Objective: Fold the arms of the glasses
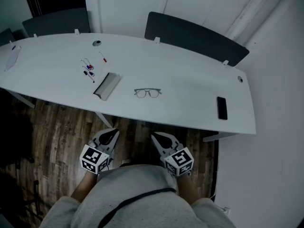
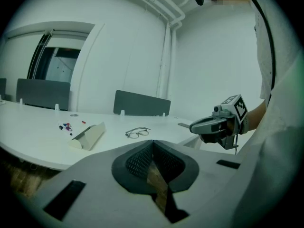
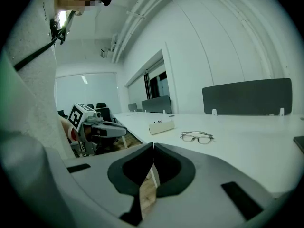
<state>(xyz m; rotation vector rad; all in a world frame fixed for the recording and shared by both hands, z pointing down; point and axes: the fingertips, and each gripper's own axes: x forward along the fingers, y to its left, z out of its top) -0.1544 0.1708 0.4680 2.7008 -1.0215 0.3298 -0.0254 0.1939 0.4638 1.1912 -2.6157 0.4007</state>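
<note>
- While both claws sit pressed tight together and hold nothing, the left gripper (image 1: 113, 134) and right gripper (image 1: 155, 137) would only nudge the glasses (image 1: 147, 93) if they arrive like that
- Being light and thin, the glasses may skid across the smooth table (image 1: 190, 87), or an arm may bend under a hard pinch
- Both grippers hang close to the person's waist, short of the table edge, tips aimed forward and slightly down, with the glasses well ahead at mid-table
</note>
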